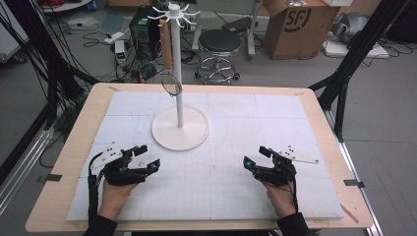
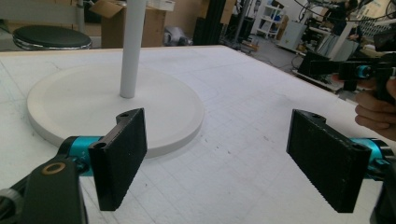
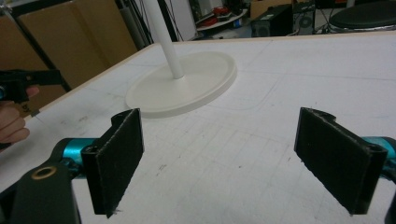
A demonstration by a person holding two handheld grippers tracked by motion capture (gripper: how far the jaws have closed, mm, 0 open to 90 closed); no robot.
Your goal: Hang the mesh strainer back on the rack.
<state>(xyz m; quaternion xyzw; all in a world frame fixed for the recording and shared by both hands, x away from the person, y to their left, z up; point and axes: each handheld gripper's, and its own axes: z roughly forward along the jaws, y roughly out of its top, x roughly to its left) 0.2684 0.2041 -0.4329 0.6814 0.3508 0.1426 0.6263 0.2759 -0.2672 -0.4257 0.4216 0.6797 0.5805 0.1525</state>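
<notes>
my left gripper (image 1: 146,156) rests low over the white mat (image 1: 231,123) at the near left of the table, its jaws spread wide with bare mat between the pads and nothing held. my right gripper (image 1: 255,156) sits at the near right, well apart from the left one, jaws likewise wide open and empty. both point toward the middle of the table.

the white stand (image 1: 179,125) is ahead of me, between the two grippers and farther back, its round base flat on the mat and its thin pole upright. in the left gripper view the base (image 2: 112,105) lies just beyond my left pad, close but not touching. in the right gripper view the stand (image 3: 184,84) is farther off, up and to the left of my jaws.

a small strainer with a wooden handle (image 1: 168,59) hangs from one of the hooks at the top of the stand, its wire ring beside the pole, well above the base. neither gripper touches it
</notes>
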